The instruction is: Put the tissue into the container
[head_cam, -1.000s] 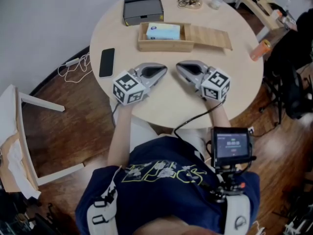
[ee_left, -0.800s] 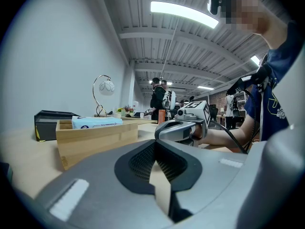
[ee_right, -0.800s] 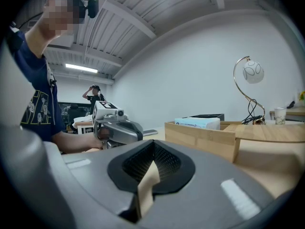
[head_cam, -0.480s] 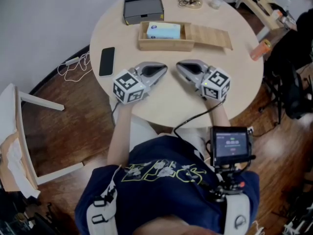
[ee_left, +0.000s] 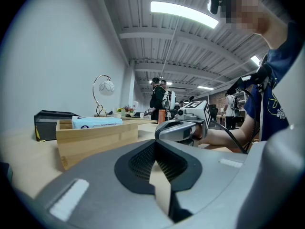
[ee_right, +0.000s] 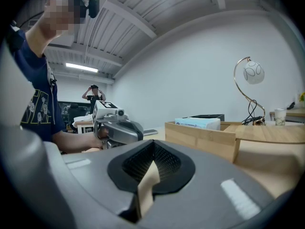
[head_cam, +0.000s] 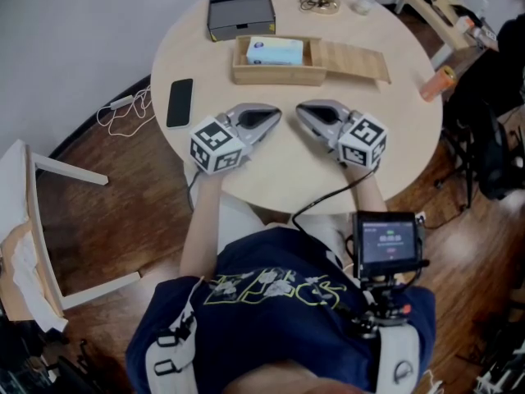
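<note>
The left hand-held gripper (head_cam: 271,120) and the right hand-held gripper (head_cam: 302,114) rested on the bench (head_cam: 287,175), jaws pressed together, holding nothing. The tissue pack (head_cam: 274,52) lay past them, inside the wooden container (head_cam: 275,77). Only the head view showed the wooden floor (head_cam: 123,228). Only the gripper views showed people (ee_left: 157,98) standing far off.

2 hand-held grippers (head_cam: 274,117) (head_cam: 300,112) | 1 tissue pack (head_cam: 274,52) | 1 container (head_cam: 275,77) | 1 phone (head_cam: 179,103) | 1 black box (head_cam: 239,11)
</note>
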The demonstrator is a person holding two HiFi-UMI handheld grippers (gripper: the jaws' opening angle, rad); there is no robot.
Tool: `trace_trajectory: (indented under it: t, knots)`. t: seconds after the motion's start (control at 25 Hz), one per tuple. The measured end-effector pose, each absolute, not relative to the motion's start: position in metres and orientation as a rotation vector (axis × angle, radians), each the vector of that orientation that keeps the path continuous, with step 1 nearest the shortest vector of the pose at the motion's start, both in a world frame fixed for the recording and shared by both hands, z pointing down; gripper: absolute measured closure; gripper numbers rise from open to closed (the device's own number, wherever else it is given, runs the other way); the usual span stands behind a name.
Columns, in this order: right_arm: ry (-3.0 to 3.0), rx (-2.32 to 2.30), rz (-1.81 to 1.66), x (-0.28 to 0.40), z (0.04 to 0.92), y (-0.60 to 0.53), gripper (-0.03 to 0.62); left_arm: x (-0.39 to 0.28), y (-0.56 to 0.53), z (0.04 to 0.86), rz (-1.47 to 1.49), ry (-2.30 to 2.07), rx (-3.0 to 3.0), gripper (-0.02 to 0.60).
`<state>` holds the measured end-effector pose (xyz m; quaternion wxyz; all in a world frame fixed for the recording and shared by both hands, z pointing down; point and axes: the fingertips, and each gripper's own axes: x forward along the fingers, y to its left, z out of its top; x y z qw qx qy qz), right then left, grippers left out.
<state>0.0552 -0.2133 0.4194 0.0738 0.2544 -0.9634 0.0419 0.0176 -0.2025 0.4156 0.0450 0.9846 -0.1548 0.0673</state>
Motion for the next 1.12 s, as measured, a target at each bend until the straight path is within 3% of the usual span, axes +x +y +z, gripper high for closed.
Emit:
trace_trajectory:
  t: [1.12]
  knots:
    - [-2.905, 0.756, 0.139, 0.0563, 0.4195, -0.2153, 0.594, 0.0187, -0.2041, 0.4158, 0.209, -0.467, 3.012, 0.578]
